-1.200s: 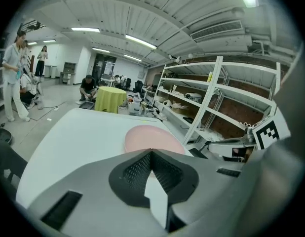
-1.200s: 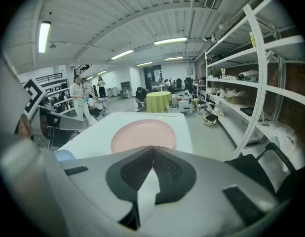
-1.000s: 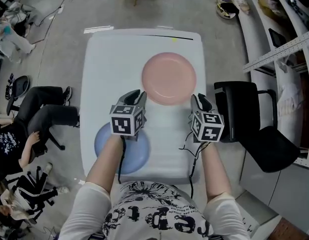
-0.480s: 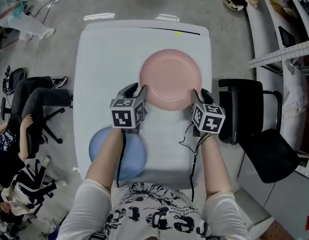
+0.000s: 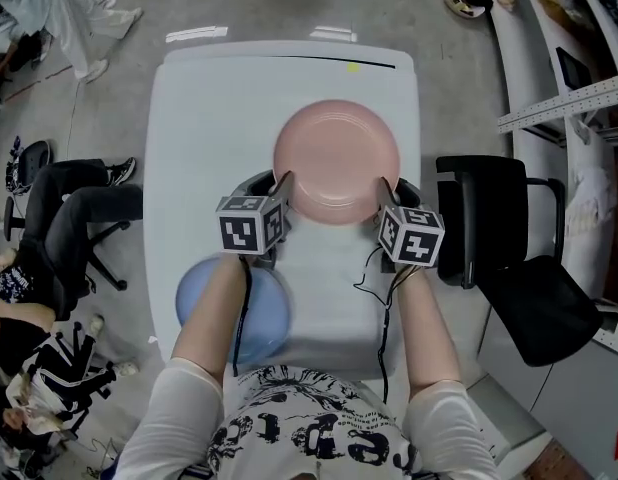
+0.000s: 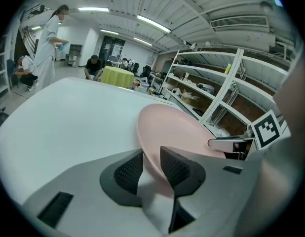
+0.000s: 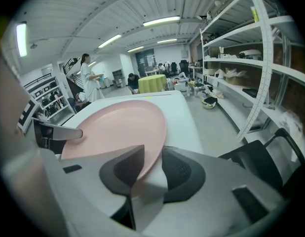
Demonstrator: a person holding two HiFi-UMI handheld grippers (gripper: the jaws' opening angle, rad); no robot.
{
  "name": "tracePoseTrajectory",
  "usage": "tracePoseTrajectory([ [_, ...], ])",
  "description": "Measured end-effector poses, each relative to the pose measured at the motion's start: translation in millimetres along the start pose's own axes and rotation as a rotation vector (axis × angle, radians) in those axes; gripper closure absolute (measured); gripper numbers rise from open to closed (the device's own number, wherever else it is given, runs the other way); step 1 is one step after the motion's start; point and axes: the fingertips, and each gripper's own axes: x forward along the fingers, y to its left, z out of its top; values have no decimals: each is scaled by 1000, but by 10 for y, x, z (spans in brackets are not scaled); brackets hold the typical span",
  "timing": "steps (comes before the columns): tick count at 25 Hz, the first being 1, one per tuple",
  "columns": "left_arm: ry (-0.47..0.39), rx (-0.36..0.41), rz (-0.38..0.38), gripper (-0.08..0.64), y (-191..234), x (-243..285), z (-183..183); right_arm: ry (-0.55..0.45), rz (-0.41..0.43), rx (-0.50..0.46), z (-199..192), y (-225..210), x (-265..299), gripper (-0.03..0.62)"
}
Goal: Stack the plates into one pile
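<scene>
A pink plate [image 5: 336, 160] lies on the white table [image 5: 229, 98], right of centre. My left gripper [image 5: 274, 186] is at its left rim and my right gripper [image 5: 390, 190] at its right rim. In the left gripper view the plate's rim [image 6: 157, 132] runs between the jaws of the left gripper [image 6: 151, 164], which are closing, with a gap still showing beside the rim. The right gripper view shows the plate's rim [image 7: 155, 137] between the closing jaws of the right gripper [image 7: 152, 168]. A blue plate [image 5: 259, 313] lies near the front left, partly under my left forearm.
A black chair [image 5: 489, 213] stands just off the table's right edge. A seated person [image 5: 69, 228] is at the left of the table, and shelving [image 5: 579, 58] runs along the right. The table's far half [image 5: 289, 73] holds nothing.
Both grippers have moved forward and in toward the pink plate, so its left and right rims now sit between their jaws. The blue plate has stayed put.
</scene>
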Motion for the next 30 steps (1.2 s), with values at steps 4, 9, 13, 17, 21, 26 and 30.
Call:
tracePoseTrajectory([
  [4,13,-22,-3,450,-39,-118,-40,-9,-1,16,-60,40,-142,476],
  [9,-7,-8,-9,456,-189,-455,-48,-50,1,21,-99,130,-504,474],
  [13,-35,5,-11,456,-292,-823,-135,-78,2,7,-148,277,-865,474],
  [17,-68,7,-14,456,-363,-1223,-296,-109,11,-10,-253,466,-1234,474],
  [21,-106,14,-11,456,-471,-1676,-485,-139,22,-28,-407,653,-1641,474],
  [26,-146,21,4,456,-495,-2320,-826,-164,42,-51,-700,1017,-2136,474],
  [30,-158,17,25,456,-429,-2810,-1174,-159,58,-67,-1019,1365,-2460,474],
])
